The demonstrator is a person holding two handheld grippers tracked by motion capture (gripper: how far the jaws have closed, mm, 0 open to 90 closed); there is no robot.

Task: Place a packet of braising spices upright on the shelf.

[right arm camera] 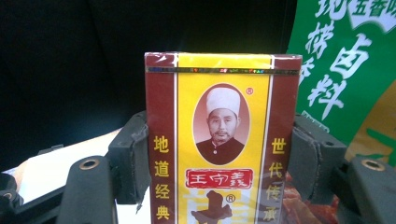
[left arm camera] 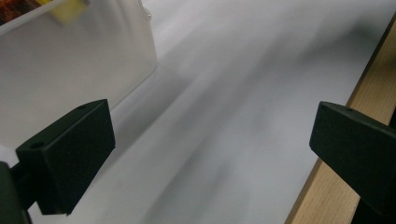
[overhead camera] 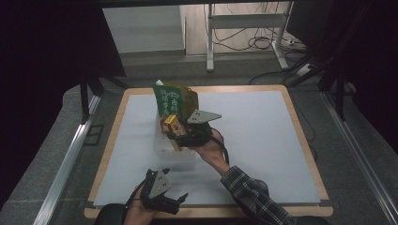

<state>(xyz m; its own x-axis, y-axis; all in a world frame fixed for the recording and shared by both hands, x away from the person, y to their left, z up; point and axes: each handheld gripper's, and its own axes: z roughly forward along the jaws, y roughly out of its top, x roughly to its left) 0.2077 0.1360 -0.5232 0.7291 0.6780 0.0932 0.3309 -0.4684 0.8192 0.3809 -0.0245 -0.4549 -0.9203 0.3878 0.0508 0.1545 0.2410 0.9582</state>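
My right gripper (overhead camera: 180,133) holds a small yellow and dark red box (right arm camera: 222,140) between its two jaws; in the right gripper view the jaws press on both long sides of the box, and the box stands upright with its printed front facing the camera. In the high view this box (overhead camera: 170,125) is over the translucent plastic container (overhead camera: 164,145), which sits near the middle of the white table mat (overhead camera: 263,140), and I cannot tell if the box touches the container. Just behind the box, a green and orange packet (overhead camera: 176,99) stands upright in the container, and its green side with white characters is also in the right gripper view (right arm camera: 345,70), just beside the box. My left gripper (overhead camera: 162,192) is near the front edge of the table, well apart from the container, and it holds nothing; in the left gripper view its jaws are wide apart, with only the white mat (left arm camera: 233,116) between them. In that view the wall of the container (left arm camera: 70,70) is at the upper left, and the wooden table edge (left arm camera: 327,186) runs along the right side.
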